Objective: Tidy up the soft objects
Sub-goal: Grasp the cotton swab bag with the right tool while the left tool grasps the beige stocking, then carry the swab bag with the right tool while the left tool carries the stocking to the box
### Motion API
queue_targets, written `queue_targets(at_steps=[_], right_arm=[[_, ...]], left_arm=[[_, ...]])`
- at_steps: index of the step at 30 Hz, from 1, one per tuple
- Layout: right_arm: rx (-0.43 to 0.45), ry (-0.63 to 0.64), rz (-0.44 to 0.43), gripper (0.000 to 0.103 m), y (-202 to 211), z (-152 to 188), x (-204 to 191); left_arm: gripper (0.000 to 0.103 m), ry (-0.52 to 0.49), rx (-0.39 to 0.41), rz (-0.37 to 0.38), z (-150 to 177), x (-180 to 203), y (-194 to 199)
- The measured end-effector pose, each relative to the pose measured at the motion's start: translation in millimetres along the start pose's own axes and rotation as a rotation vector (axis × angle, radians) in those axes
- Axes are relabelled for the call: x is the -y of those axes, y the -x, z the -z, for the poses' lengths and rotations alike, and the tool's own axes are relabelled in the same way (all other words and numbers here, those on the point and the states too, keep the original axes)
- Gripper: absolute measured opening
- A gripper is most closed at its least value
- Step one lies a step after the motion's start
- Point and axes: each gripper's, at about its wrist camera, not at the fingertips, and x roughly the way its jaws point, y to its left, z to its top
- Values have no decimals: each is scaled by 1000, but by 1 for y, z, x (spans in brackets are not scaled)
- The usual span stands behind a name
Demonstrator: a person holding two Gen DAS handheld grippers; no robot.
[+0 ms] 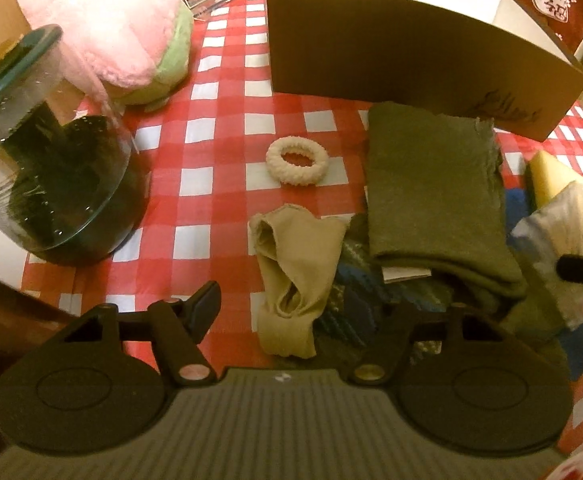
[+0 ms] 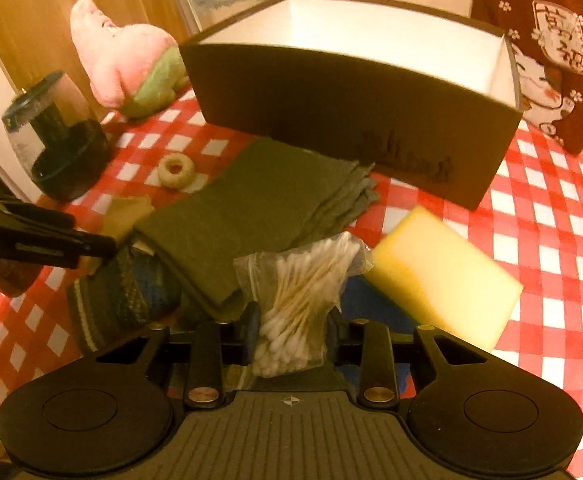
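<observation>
Well, taking the folded olive cloth (image 1: 435, 184) as the landmark on the red-and-white checked surface (image 1: 219, 128): far to its left stands a glass jar (image 1: 51, 168) with a dark green rim and something dark inside, and behind the jar, left of the cloth, a pink and green plush toy (image 1: 107, 28) lies by the wall. Between jar and cloth sits a cream knitted ring (image 1: 297, 159), apart from both. Just left of the cloth's near end lies a crumpled beige stocking (image 1: 295, 272), with a dark patterned sock (image 2: 123, 300) partly tucked under the cloth's near corner. The left gripper (image 1: 303, 312) hangs over the stocking, its fingers spread wide, nothing between them. Behind the cloth, touching its far edge, stands an open brown box (image 2: 331, 112) with a white inside. At the cloth's near right corner the right gripper (image 2: 291, 330) has its fingers pinching a clear bag of cotton swabs (image 2: 303, 288), the pads pressing on both sides. Right of the cloth, just beside the bag, a yellow sponge (image 2: 443, 272) rests tilted. Far right, behind the box, stands a dark red lucky-cat cloth (image 2: 539, 60)
</observation>
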Motion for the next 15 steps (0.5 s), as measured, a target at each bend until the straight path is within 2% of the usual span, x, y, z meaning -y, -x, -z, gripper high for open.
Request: queue_targets(at_steps=[4, 9, 11, 15], right_arm=[[16, -18, 3, 33, 5, -5, 2], [14, -75, 12, 33, 9, -6, 13], [14, -97, 11, 33, 12, -5, 18], [18, -119, 19, 33, 16, -5, 26]], left_arm=[[59, -1, -8, 14, -3, -1, -10], [56, 3, -17, 36, -5, -3, -21], [42, 10, -13, 60, -5, -4, -24], [23, 18, -2, 101, -4, -5, -23]])
